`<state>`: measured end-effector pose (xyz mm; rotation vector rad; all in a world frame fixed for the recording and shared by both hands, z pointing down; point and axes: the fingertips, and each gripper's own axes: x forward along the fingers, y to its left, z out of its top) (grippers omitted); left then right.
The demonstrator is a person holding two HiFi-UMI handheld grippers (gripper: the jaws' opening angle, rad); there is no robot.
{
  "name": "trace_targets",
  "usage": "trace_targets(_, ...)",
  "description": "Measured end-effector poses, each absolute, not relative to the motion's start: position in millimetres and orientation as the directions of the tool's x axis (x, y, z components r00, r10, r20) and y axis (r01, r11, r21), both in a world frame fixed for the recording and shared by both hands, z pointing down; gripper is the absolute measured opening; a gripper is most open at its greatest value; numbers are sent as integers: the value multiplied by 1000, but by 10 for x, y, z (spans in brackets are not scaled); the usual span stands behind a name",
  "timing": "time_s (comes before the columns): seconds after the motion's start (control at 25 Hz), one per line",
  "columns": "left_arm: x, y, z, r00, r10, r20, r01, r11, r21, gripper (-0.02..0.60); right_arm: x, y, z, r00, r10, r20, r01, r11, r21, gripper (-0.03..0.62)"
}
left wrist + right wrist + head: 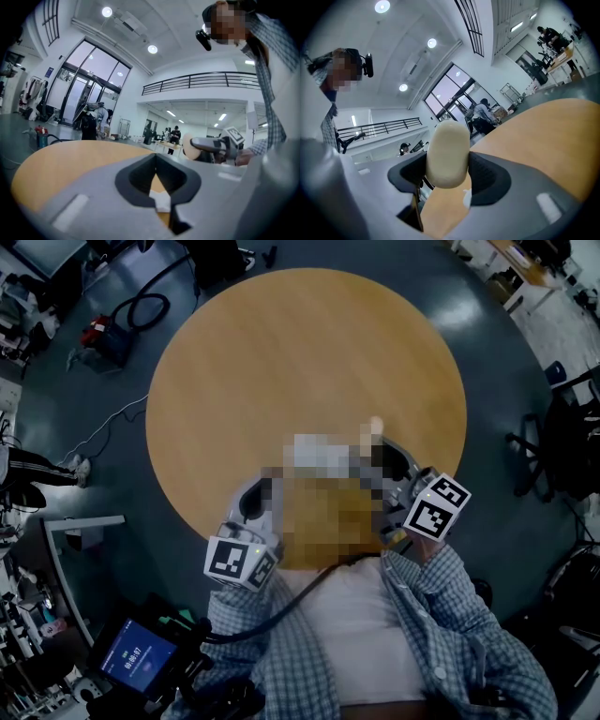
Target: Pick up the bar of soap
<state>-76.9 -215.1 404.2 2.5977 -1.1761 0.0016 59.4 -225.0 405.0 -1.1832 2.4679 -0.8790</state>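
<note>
The cream bar of soap stands on end between the dark pads of my right gripper, which is shut on it and holds it clear of the round wooden table. From the head view the soap shows as a pale tip above the table's near edge, at the front of the right gripper. My left gripper hovers beside it to the left. In its own view the left gripper has its jaws together with nothing between them, and it sees the soap off to the right.
The tabletop is bare wood. On the dark floor lie cables and a red item at the far left, and an office chair stands at the right. A small lit screen sits by the person's left side.
</note>
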Motion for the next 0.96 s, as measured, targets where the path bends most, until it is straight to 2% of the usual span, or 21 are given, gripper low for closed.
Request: trace_targets(0.96,-802,-2157,4060,663,-740,115,-739,-623,257,-2,544,-2262,4138,-647,-761,44,-606,479,-635,278)
